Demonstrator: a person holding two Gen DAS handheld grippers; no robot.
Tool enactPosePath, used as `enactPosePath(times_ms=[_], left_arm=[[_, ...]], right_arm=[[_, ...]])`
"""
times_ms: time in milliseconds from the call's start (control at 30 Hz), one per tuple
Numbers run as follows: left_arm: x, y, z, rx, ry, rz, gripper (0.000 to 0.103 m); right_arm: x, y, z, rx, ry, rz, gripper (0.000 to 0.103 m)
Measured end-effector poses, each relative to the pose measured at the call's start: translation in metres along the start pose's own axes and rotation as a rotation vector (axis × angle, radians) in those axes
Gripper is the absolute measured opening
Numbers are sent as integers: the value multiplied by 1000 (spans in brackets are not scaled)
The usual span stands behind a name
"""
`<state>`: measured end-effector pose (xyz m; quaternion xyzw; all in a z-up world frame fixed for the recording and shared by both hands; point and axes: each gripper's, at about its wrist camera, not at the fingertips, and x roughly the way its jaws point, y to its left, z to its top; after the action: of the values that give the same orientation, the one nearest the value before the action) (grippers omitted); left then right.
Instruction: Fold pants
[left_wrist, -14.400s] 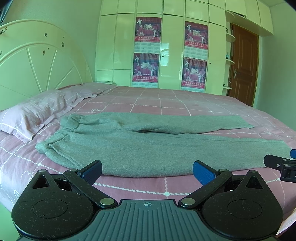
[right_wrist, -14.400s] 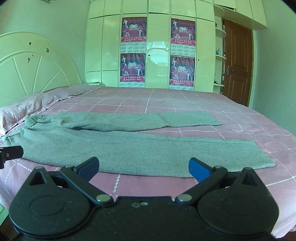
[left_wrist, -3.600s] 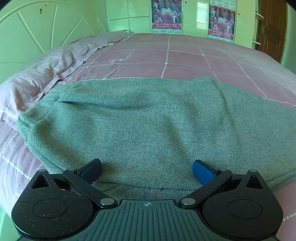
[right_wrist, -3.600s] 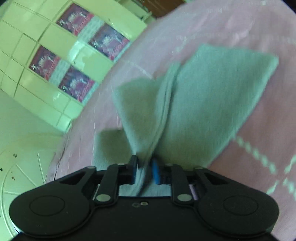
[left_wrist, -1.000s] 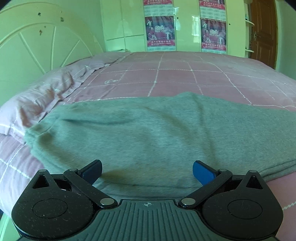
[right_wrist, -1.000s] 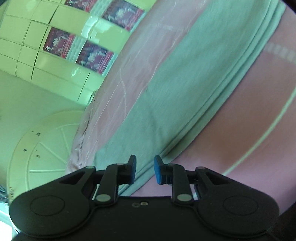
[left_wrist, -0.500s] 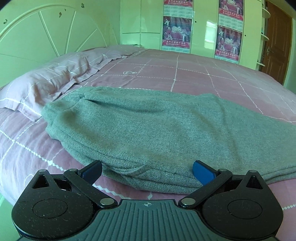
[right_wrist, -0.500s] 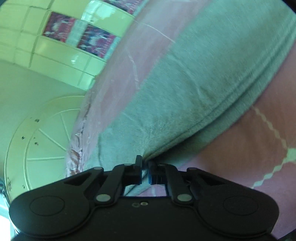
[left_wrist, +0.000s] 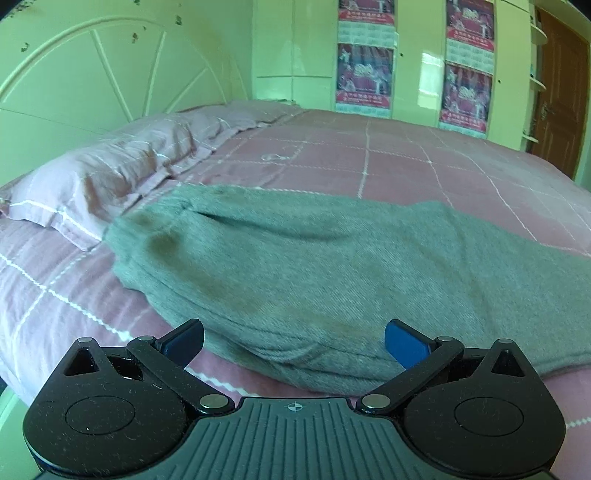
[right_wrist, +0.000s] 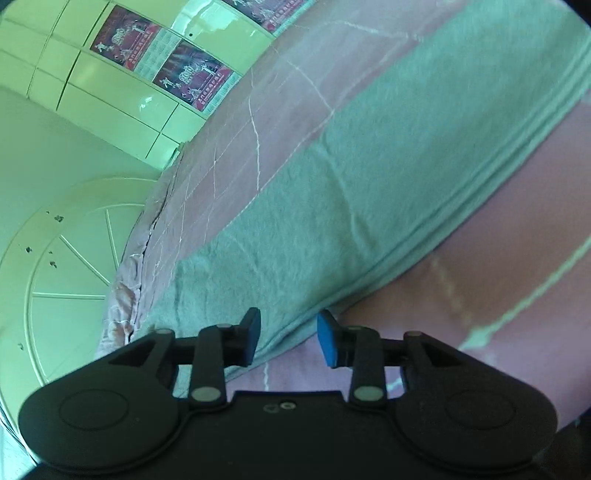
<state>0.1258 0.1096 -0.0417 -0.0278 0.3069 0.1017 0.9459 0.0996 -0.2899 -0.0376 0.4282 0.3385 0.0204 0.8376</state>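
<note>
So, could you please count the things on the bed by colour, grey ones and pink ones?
Grey: 1, the pants, lying lengthwise with one leg over the other.
Pink: 2, the pillows at the headboard end, the far one only partly visible.
Total: 3, on the pink checked bedsheet.

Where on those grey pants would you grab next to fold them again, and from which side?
Probably the layered near edge of the grey pants, where the stacked hems lie together on the pink bedspread. Come in low from the bed's near side, as the right gripper sits now, fingers open astride that edge, so one pinch takes all layers.
</note>
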Motion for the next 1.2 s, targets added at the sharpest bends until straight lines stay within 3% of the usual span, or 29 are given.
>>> enactPosePath(times_ms=[67,167,267,333,467,500,533,633,933,1033,1200], left_arm=[[3,8,5,-9,-13,31,103],[11,31,18,-54,-25,91,103],[24,62,34,-104,-19,186,103],[39,92,44,-205,23,210,103],[61,139,50,-371,66,152,101],[66,147,49,-405,76,130,94],[70,151,47,-429,88,103,81],[79,155,43,-460,92,44,72],[92,159,37,-512,83,4,71],[95,157,40,-503,67,1,59],[88,147,42,-478,38,35,56]], right_arm=[[-2,2,13,-29,-35,18,27],[23,22,34,-86,-14,96,27],[75,66,46,-245,53,153,27],[117,98,50,-341,119,181,27],[199,164,40,-595,241,163,27],[215,177,38,-662,249,158,27],[226,187,37,-702,257,161,26],[256,208,38,-788,269,162,25],[320,207,46,-812,456,181,24],[319,200,45,-794,510,234,21],[312,203,44,-804,550,345,20]])
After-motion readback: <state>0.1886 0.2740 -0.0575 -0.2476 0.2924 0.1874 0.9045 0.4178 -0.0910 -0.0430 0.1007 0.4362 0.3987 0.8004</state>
